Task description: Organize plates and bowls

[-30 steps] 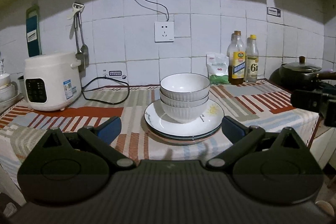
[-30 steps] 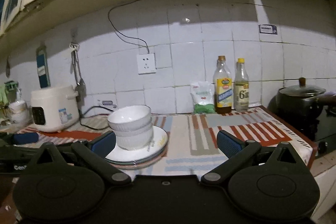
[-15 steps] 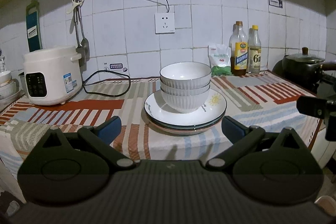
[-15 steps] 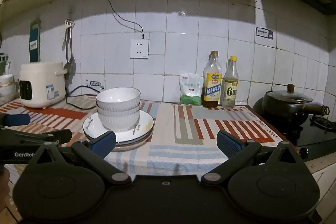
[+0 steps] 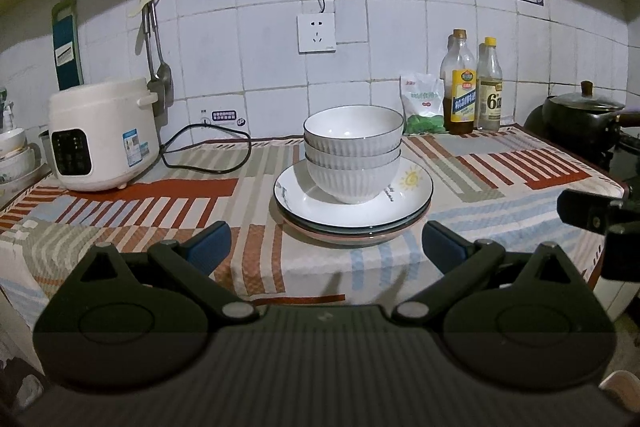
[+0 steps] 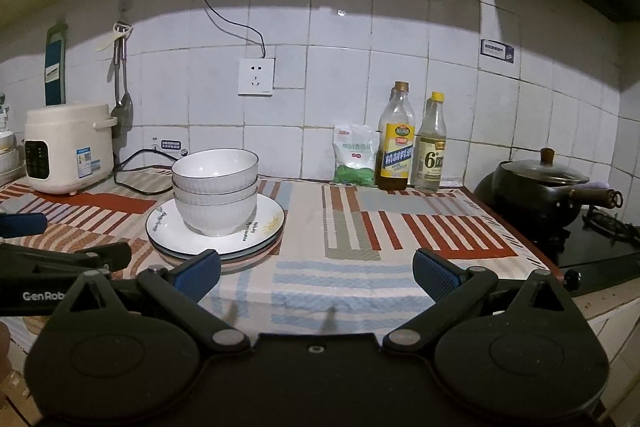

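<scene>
Three white ribbed bowls [image 5: 353, 151] sit nested on a stack of plates [image 5: 408, 195] on the striped cloth counter. The top plate is white with a sun drawing. In the right wrist view the bowls [image 6: 215, 187] and plates [image 6: 264, 227] lie left of centre. My left gripper [image 5: 326, 247] is open and empty, held in front of the counter edge, facing the stack. My right gripper [image 6: 316, 273] is open and empty, to the right of the stack over the counter's front edge. The left gripper also shows at the left edge of the right wrist view [image 6: 24, 225].
A white rice cooker [image 5: 102, 135] with a black cord stands at the left. Two bottles [image 5: 472, 87] and a green bag [image 5: 424, 103] stand against the tiled wall. A black pot [image 6: 540, 187] sits on the stove at the right. More bowls [image 5: 16, 155] sit at the far left.
Both grippers have pulled back from the counter and dropped a little; the stack looks farther away. The bowls and plates have not moved.
</scene>
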Demonstrator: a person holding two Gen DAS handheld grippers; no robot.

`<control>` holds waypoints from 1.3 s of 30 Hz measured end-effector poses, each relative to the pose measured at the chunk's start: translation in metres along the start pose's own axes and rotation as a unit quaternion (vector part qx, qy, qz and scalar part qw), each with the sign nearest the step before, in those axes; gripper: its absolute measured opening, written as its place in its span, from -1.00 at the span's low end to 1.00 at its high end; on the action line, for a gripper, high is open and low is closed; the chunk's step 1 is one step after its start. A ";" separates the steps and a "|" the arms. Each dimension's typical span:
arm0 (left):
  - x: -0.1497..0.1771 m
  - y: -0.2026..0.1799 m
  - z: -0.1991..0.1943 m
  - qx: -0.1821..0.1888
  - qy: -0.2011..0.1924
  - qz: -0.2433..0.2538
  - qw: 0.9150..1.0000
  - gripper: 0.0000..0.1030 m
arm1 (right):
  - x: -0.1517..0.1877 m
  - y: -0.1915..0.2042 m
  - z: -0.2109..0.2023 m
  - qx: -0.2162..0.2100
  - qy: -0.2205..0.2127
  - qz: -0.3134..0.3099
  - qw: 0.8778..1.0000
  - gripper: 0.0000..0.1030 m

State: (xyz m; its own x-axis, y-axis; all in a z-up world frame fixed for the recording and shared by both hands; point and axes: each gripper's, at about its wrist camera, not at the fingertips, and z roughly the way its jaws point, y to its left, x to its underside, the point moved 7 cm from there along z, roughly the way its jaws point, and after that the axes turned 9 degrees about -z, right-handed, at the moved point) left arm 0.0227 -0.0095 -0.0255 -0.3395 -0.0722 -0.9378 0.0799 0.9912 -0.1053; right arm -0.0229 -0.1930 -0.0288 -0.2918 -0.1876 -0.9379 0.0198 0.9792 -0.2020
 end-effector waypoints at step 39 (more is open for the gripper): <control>0.002 -0.003 -0.009 0.006 -0.015 0.014 1.000 1.00 | 0.002 0.002 -0.004 0.022 -0.007 0.002 1.000 1.00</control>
State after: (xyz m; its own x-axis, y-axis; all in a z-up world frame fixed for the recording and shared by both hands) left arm 0.0130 -0.0120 -0.0239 -0.3082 -0.0488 -0.9501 0.1000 0.9915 -0.0834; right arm -0.0274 -0.1908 -0.0300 -0.2789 -0.1856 -0.9422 0.0636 0.9754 -0.2110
